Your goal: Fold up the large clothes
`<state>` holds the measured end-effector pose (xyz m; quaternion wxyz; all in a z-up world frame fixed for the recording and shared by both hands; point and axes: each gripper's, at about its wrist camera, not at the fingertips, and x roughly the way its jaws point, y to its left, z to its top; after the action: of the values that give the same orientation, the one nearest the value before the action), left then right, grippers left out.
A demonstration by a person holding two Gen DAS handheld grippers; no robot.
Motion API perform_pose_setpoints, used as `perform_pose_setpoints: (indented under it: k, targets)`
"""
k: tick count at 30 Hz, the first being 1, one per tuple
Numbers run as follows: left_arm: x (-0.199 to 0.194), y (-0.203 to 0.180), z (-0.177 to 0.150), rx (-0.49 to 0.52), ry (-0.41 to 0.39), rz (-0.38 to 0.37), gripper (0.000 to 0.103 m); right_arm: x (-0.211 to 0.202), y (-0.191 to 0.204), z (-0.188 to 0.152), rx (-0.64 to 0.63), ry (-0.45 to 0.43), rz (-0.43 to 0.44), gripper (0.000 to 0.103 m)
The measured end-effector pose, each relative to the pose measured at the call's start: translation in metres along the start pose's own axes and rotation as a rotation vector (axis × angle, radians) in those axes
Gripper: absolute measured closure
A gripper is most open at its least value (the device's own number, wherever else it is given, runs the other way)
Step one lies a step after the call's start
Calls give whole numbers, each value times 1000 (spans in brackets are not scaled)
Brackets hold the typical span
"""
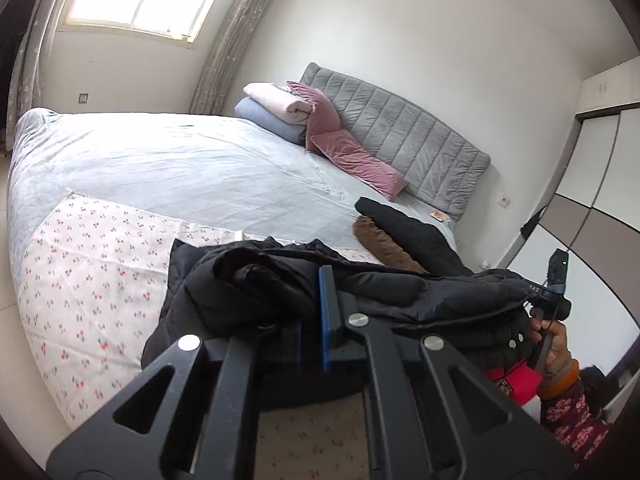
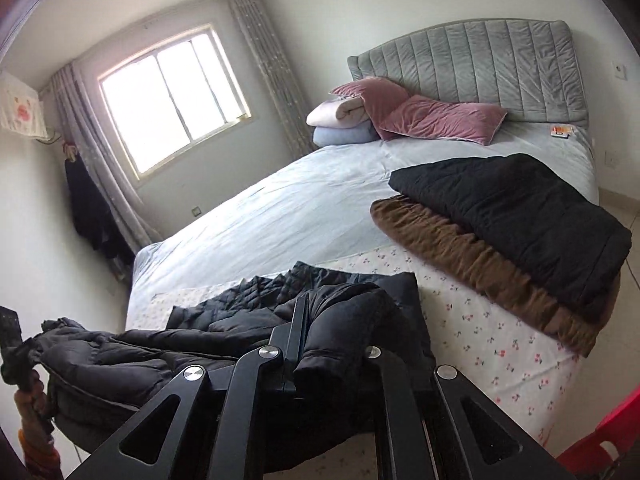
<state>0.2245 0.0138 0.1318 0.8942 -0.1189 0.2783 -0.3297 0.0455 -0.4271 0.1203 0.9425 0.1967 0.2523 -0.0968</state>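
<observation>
I have a black puffer jacket strung between my two claws at the foot edge of the bed, its bulk sagging onto the cherry-print cloth spread over that corner. My left claw is clamped on a bunched fold of the jacket, the blue pad pressed into the fabric. My right claw is likewise closed on a padded roll that looks like a sleeve or a hem edge; I can't tell which.

What matters next is the jacket's long axis: it runs roughly side to side, from one claw to the other, parallel to the bed's near edge. Both claws sit at the near side of the garment, so the free fabric lies ahead of them, toward the headboard. I judge the fold has to go forward and down onto the cloth, with both claws travelling together to keep the span taut.

To the right, a folded black garment rests on a brown one, well apart from my landing area
</observation>
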Motion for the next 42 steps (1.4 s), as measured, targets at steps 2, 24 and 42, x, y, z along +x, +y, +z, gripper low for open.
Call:
perform_pose_setpoints:
  k: [2,24,42]
  targets:
    - [43,13,23,-13,15,40,95,41,-8,14,24,16,-25,93]
    - [225,114,-17,-146,202,261,75,258,-22,-14,-199,182,-292,86]
    - [163,37,-52,336,350,339,21,150,1,-23,-276,131,-112,22]
